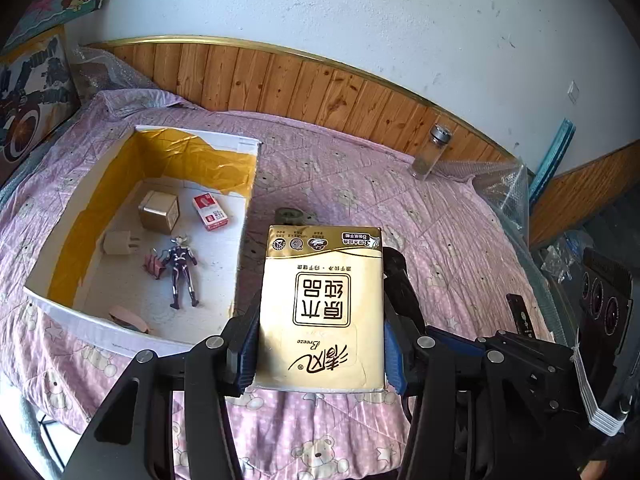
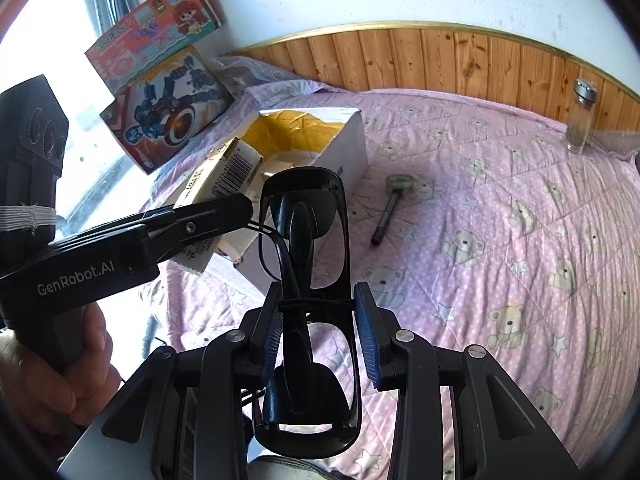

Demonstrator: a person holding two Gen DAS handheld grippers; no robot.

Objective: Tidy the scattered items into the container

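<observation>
Left tongs clamp a gold tissue pack by its sides, held just right of the white box. Right tongs pinch a folded pair of black glasses between the blue pads.

Inside the box lie a small carton, a red packet, a charger plug, a toy figure and what may be a pink clip. A pen and a grey roll lie on the bed beside the box; a glass jar stands by the wooden wall panelling. Toy cartons lean behind the box.
</observation>
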